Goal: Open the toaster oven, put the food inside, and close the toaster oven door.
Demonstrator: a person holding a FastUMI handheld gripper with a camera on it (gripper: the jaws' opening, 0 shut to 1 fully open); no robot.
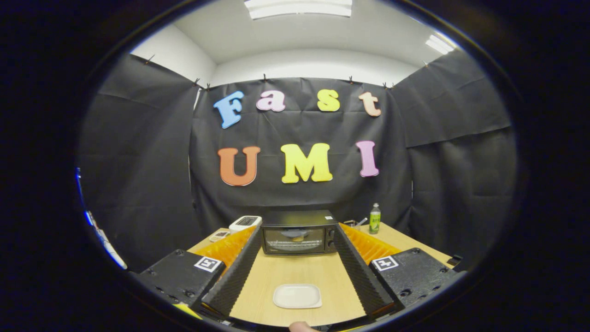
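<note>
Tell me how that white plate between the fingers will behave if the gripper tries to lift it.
The white plate lies flat and shallow on the wooden table, so its low rim probably offers little grip. It looks rigid and smooth, likely to slide rather than tip. The gripper is open, its fingers either side of it.

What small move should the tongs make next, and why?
Probably move forward toward the top of the toaster oven door. The door looks closed, with food seemingly already inside, and the white plate between the fingers looks empty. The tongs are open, holding nothing, with the oven just beyond the tips.
</note>
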